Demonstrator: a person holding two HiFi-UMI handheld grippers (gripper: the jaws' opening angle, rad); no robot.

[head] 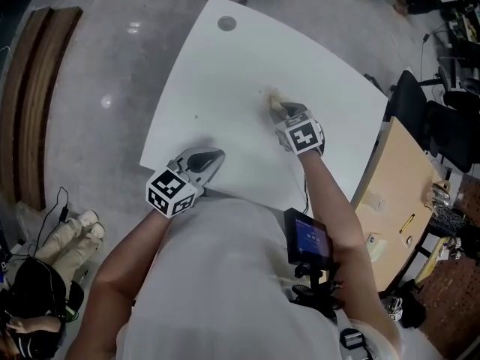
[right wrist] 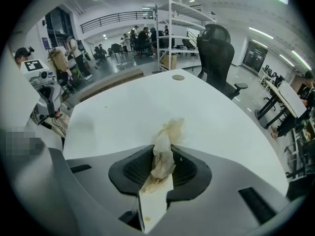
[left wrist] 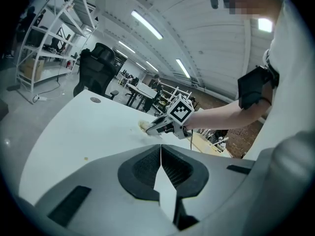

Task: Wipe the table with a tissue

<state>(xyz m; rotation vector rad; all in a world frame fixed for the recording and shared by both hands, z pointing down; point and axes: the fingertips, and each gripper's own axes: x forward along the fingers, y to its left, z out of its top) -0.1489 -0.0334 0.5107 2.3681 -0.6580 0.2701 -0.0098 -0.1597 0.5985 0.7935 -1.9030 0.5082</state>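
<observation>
My right gripper (head: 280, 111) has its jaws clenched on the stained tissue (right wrist: 164, 154), near mid-tabletop (head: 217, 73), at one o'clock from my left gripper (head: 212, 159), whose jaws are closed and empty. The tissue looks soft, light and easily torn, so I'd grip its bunched middle.

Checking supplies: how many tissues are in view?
1. A crumpled, stained tissue is clamped in the right gripper, its tip against the white table. The left gripper is shut and empty; no spare shows.

A black office chair (right wrist: 215, 50) sits beside a white shelving rack (right wrist: 170, 23) (cardboard box low down), and a wooden desk (head: 397, 193) stands off right.
</observation>
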